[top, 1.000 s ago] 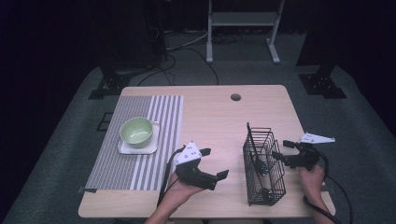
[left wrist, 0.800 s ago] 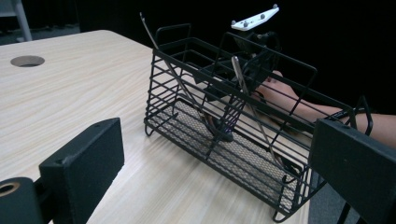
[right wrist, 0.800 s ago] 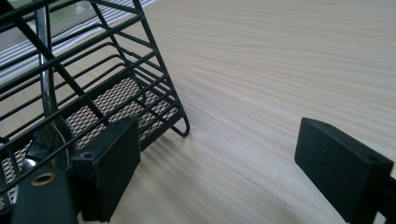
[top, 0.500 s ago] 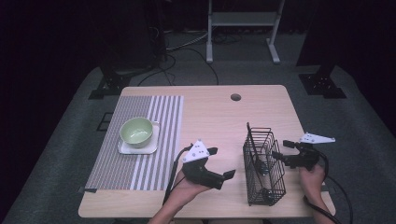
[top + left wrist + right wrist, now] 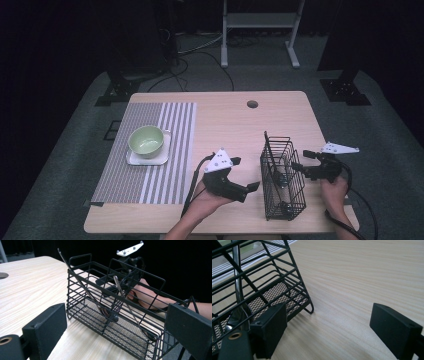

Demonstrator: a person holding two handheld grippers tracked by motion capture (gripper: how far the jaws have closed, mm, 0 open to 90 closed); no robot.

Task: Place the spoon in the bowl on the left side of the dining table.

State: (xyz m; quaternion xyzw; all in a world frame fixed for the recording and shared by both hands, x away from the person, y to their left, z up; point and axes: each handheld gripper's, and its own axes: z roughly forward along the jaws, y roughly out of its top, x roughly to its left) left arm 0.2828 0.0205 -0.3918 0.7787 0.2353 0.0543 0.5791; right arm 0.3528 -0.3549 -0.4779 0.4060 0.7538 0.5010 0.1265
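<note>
A black wire basket (image 5: 282, 177) stands near the front right corner of the wooden table (image 5: 225, 125), holding two metal utensils (image 5: 122, 293) that lean against its wires. The left gripper (image 5: 245, 182) hovers just beside the basket's left side, jaws spread wide and empty. The right gripper (image 5: 300, 162) sits at the basket's right side, jaws also parted, gripping nothing. Toward the left edge, a green bowl (image 5: 146, 140) rests on a white plate (image 5: 134, 159) on a striped placemat (image 5: 165, 150)
</note>
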